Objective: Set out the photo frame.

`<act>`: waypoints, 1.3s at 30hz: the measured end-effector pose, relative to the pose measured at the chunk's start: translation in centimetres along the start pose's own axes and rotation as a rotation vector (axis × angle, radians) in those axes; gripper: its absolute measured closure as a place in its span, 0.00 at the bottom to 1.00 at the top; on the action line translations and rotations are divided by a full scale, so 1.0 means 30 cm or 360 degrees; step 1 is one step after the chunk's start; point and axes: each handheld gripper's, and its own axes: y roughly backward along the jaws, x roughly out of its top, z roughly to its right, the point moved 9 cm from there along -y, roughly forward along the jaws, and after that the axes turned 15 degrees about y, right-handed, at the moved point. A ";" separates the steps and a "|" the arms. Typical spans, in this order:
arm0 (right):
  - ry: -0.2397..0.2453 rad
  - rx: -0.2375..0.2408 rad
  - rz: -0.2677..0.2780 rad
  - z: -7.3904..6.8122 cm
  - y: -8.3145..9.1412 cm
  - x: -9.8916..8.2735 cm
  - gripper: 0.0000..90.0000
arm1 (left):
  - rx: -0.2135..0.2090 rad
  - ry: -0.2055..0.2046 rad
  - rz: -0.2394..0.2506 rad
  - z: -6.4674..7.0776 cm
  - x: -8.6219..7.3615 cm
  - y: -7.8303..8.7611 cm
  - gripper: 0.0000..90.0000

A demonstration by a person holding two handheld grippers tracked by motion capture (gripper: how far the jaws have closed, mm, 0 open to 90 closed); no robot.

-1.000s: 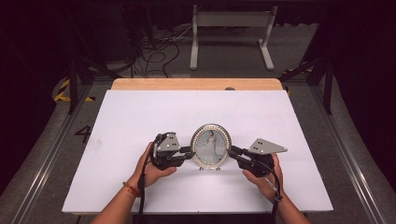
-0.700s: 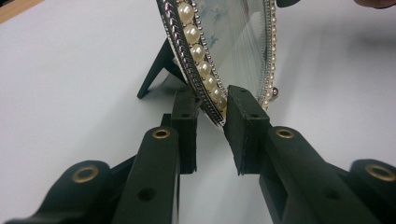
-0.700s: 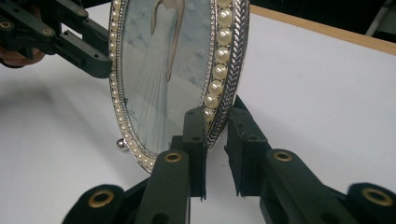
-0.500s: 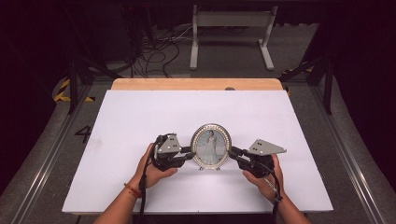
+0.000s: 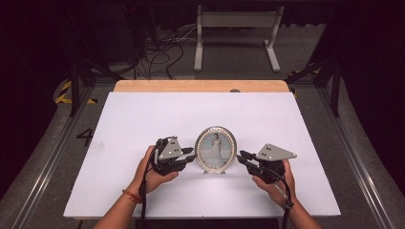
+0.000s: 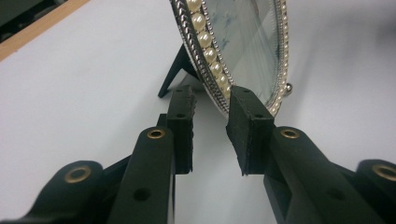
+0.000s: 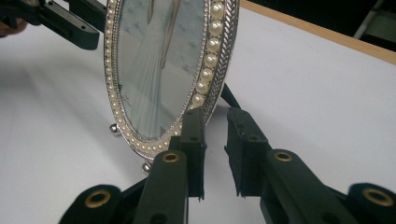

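Note:
An oval silver picture frame point(image 5: 216, 149) rimmed with pearls stands upright on the white table point(image 5: 143, 119), leaning on its black back strut point(image 6: 177, 70). My left gripper point(image 5: 191, 155) is at the frame's left edge. Its jaws have just been opening, and in the left gripper view point(image 6: 212, 95) the pearl rim point(image 6: 243, 42) sits at the gap between the tips with neither pad pressing on it. My right gripper point(image 5: 241, 157) is at the frame's right edge. In the right gripper view point(image 7: 217, 116) the jaws stand slightly apart, bare table shows between them, and the frame point(image 7: 159, 70) is just ahead.
A wooden strip point(image 5: 200, 86) runs along the table's far edge. Beyond it are a grey metal stand point(image 5: 234, 33) and loose cables point(image 5: 162, 52) on the floor. White tabletop lies on all sides of the frame.
The left gripper's jaws have spread a little at the frame's left rim. Both hands and the frame stay where they were.

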 end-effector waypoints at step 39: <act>0.0190 -0.0081 -0.0117 0.032 0.137 -0.112 0.44 | 0.0247 0.0069 0.0027 -0.080 -0.186 0.228 0.28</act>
